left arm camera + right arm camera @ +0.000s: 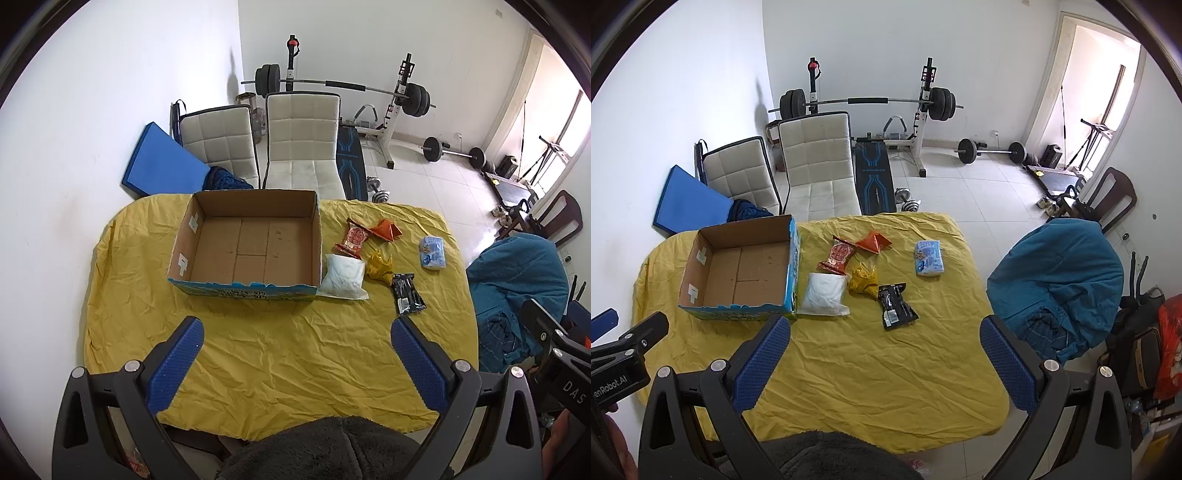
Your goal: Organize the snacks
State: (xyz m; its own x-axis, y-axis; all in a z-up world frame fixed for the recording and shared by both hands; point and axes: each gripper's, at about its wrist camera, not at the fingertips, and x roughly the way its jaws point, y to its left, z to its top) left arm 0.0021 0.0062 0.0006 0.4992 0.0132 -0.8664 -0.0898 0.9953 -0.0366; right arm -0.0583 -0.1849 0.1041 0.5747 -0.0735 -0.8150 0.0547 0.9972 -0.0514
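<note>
Since the black packet (897, 304) lies nearest my right gripper (884, 360), flat on the cloth (868, 369) toward the table's right edge with its long axis running from near edge to far, slightly slanted, I'd come down across its narrow width and pinch its middle. The other snacks lie between it and the empty box (738, 273) at the far left. Both my left gripper (295, 360) and the right gape wide, holding nothing.

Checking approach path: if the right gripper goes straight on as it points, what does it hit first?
Likely bare yellow tablecloth, short of the black packet. The right gripper is open and empty; depth unclear.
</note>
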